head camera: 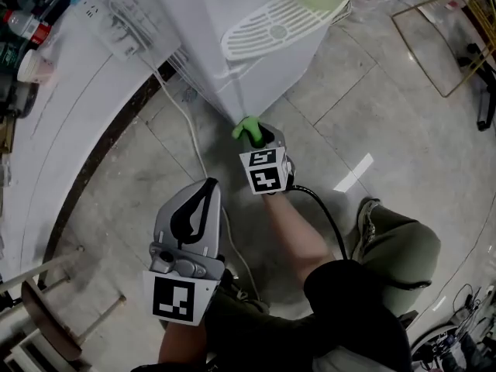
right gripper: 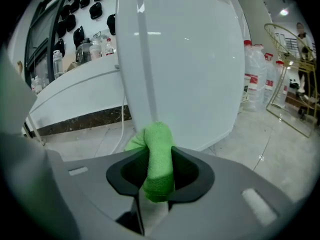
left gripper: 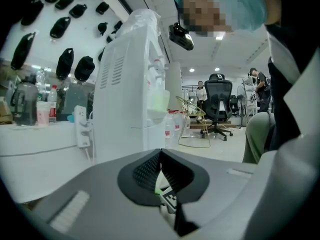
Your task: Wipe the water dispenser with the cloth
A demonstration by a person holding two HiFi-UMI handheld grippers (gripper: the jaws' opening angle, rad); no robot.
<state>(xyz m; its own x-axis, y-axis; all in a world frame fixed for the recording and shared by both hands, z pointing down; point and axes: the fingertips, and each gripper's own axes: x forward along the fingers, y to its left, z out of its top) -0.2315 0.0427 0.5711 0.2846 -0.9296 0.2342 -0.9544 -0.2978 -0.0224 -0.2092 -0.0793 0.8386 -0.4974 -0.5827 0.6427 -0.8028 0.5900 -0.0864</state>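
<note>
As left tongs [left gripper: 160,159] rest closed, right tongs [right gripper: 158,166] pinch the cloth [right gripper: 158,136].

The head view is looking steeply down onto a tall white box-shaped water dispenser [head camera: 205,45] and grey tiled floor [head camera: 403,146]. The left gripper view is facing that dispenser from low, farther back; the right gripper view is sitting close against its lower corner.

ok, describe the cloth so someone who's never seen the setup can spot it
Find the tall white water dispenser standing on the tiled floor beside the curved white counter. Near its bottom corner, the right claw is clamped on the cloth. It is the only vivid green thing down there, a small folded wad against white and grey.
</note>
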